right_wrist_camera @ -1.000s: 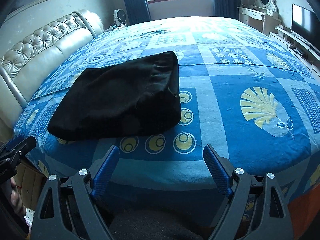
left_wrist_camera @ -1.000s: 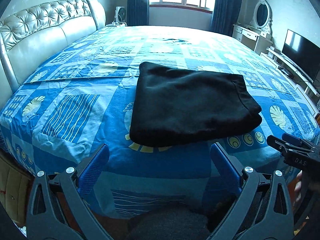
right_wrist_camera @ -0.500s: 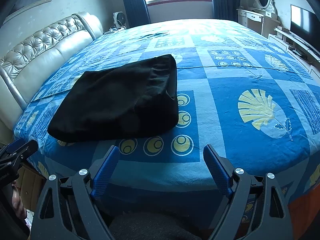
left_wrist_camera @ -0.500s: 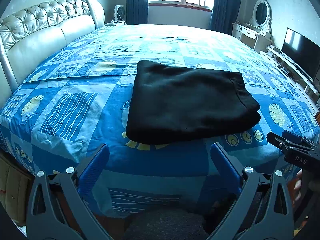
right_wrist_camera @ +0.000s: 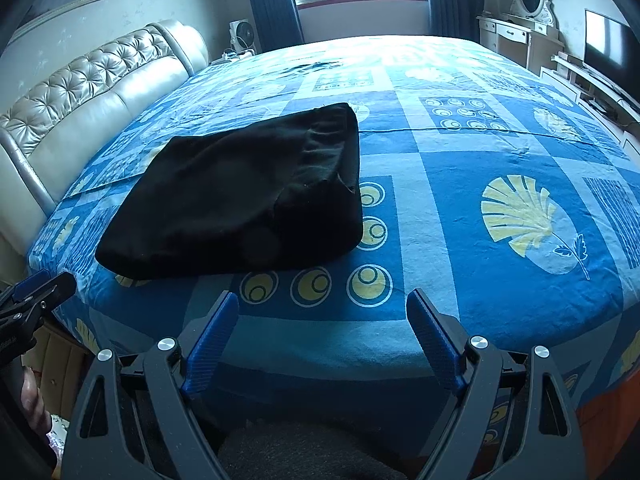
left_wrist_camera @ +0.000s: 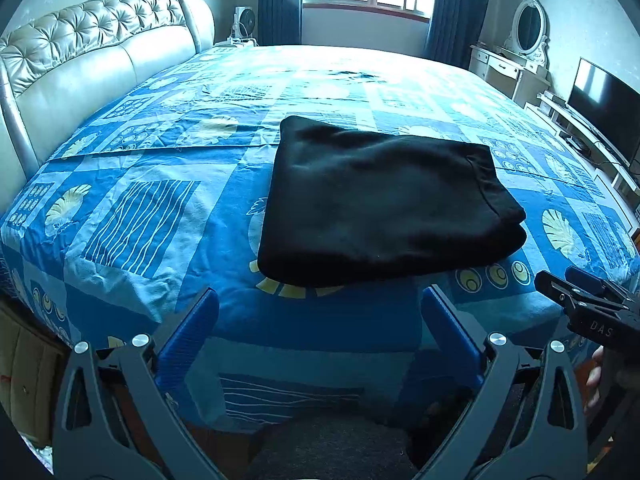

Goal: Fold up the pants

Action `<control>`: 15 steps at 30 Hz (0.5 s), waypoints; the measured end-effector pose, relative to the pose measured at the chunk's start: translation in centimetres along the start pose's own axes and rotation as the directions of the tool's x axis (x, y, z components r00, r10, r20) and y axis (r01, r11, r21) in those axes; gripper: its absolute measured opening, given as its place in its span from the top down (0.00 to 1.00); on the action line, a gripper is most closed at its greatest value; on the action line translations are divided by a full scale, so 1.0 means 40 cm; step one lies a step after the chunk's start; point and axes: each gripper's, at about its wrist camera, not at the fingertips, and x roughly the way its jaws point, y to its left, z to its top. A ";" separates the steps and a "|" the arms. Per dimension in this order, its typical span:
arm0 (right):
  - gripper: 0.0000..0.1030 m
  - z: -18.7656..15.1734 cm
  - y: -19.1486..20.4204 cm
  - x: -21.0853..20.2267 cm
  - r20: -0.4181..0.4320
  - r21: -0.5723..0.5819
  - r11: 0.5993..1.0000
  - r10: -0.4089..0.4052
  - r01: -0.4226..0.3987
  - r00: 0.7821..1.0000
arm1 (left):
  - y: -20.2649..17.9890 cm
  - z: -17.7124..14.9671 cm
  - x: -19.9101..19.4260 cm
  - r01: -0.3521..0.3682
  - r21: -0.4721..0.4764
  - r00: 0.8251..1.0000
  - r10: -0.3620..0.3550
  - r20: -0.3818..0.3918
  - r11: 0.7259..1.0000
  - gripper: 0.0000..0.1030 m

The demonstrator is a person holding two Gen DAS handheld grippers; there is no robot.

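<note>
Both tools, left (left_wrist_camera: 320, 320) and right (right_wrist_camera: 322, 320), hang wide and empty off the bed's (left_wrist_camera: 120, 216) near edge, having drawn slightly back over the last second. The pants (left_wrist_camera: 380, 200) lie unmoved (a compact black stack), so folding looks finished.

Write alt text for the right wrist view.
Folded black pants lie in a compact rectangle on a bed with a blue shell-patterned sheet. The open, empty right gripper sits back at the near edge, clear of them; the left gripper peeks in at far left.
</note>
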 end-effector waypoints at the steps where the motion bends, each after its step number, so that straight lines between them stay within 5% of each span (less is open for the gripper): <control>1: 0.18 0.000 0.000 0.000 -0.001 0.000 1.000 0.000 0.000 1.000 | -0.001 0.000 0.001 0.000 0.001 1.000 0.000 0.000 1.000 0.02; 15: 0.18 -0.004 0.002 0.004 -0.011 0.000 1.000 0.001 -0.001 1.000 | -0.007 -0.001 -0.002 0.020 0.005 1.000 -0.020 0.000 1.000 0.02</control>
